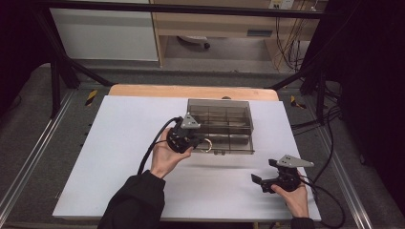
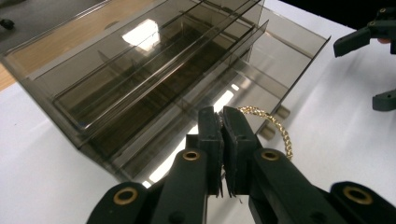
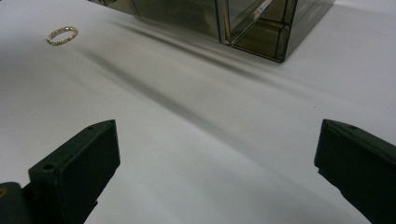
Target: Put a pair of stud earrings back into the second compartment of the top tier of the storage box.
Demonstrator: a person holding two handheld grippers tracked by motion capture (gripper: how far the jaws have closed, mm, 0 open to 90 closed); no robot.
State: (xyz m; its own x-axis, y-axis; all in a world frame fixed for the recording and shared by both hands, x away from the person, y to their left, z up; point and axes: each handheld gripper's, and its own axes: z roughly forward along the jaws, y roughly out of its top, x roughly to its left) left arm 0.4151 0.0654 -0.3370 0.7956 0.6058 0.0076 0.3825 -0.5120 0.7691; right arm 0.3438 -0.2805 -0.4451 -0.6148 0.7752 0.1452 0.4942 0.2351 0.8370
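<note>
Right now the left gripper (image 1: 203,143) hangs at the near edge of the smoky clear organizer box (image 1: 224,114), over its front compartments, its jaws clenched on a gold chain bracelet (image 2: 275,128). Seen from the left gripper view, the two black pads meet tight and the bracelet arcs out to one side of them, curving above the box's low front rim. From the high view the same loop of chain shows just beside the gripper's tip, against the box's near wall (image 1: 206,145).

Well apart from the box, nearer the person, the right gripper (image 1: 261,176) sits low over the white table sheet (image 1: 119,157) with its jaws spread wide and nothing between them. Its own view looks across bare sheet toward a corner of the box (image 3: 261,28), and a small gold ring (image 3: 62,35) lies flat on the sheet, off to one side of that corner and clear of the box
</note>
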